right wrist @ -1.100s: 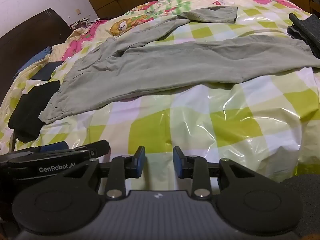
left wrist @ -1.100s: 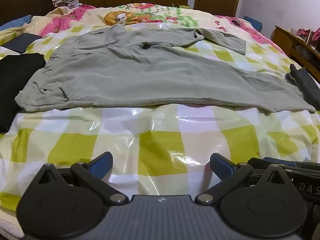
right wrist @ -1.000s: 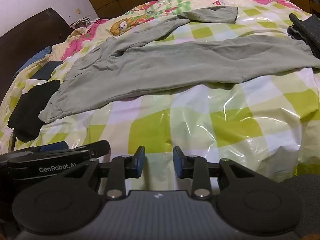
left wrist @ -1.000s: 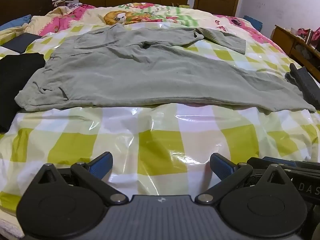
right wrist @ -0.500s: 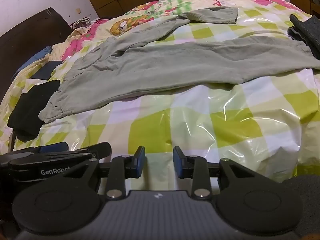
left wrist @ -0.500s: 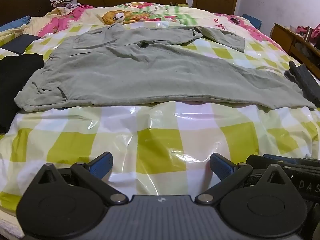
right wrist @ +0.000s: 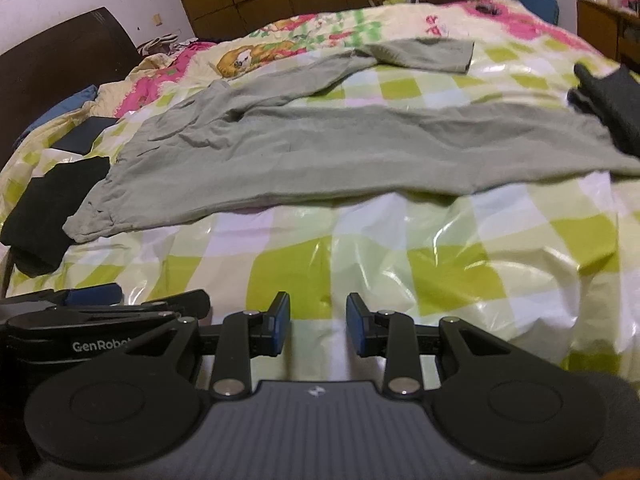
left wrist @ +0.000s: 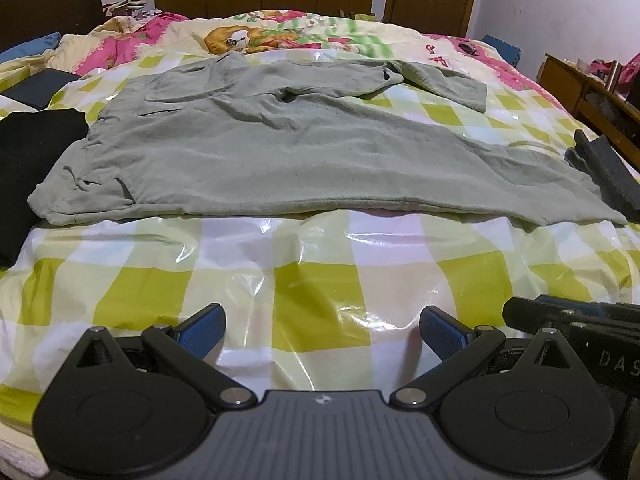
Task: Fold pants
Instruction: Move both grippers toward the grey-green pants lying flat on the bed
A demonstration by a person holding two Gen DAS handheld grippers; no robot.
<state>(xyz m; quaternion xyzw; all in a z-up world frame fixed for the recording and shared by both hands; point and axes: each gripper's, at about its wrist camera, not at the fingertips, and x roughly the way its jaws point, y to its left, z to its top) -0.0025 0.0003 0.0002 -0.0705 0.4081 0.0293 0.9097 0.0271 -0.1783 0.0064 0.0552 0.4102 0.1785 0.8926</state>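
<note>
We see glossy green-checked plastic bed cover (left wrist: 312, 280) lying bare before us. Grey-green cotton pants (left wrist: 280, 152) lie flat beyond, hem edge nearest. Our left gripper (left wrist: 322, 330) gapes wide; our right gripper (right wrist: 318, 322) stands parted, both empty.

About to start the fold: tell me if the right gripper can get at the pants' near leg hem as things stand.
Probably yes. The right gripper is open and empty, with only bare checkered cover between it and the pants. The dark cloth lies right beside that hem, perhaps overlapping it, so it may get pinched too.
</note>
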